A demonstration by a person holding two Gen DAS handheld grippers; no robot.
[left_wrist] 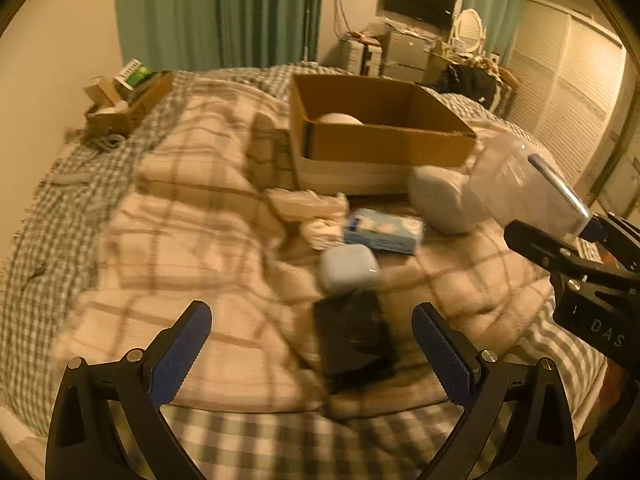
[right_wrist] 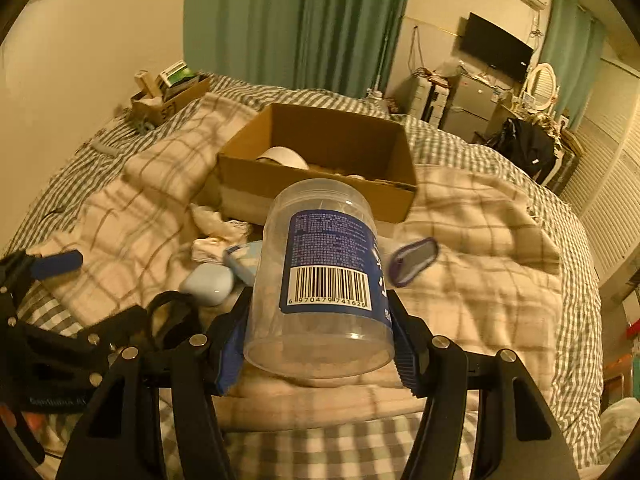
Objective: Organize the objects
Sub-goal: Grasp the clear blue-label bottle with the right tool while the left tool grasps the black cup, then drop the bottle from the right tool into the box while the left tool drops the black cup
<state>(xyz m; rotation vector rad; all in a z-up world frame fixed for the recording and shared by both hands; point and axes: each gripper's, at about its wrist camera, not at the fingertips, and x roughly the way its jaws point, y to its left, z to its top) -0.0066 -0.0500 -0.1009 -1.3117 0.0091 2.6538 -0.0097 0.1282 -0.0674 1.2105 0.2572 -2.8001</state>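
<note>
My right gripper [right_wrist: 320,344] is shut on a clear plastic jar [right_wrist: 320,280] with a blue barcode label, held above the bed; the jar also shows in the left wrist view [left_wrist: 520,188]. My left gripper [left_wrist: 312,344] is open and empty above a black flat object [left_wrist: 352,340]. Ahead lie a pale blue case [left_wrist: 348,266], a blue tissue pack [left_wrist: 384,230], a crumpled white cloth [left_wrist: 308,208] and a grey rounded object [left_wrist: 440,200]. An open cardboard box [left_wrist: 384,144] holds a white rounded item [left_wrist: 340,119].
Everything lies on a bed with a plaid blanket [left_wrist: 192,240] over a checked sheet [left_wrist: 280,440]. A small cardboard box [left_wrist: 124,100] of items stands at the far left corner. A purple-rimmed object [right_wrist: 412,262] lies right of the jar. Furniture and a TV [right_wrist: 496,46] stand behind.
</note>
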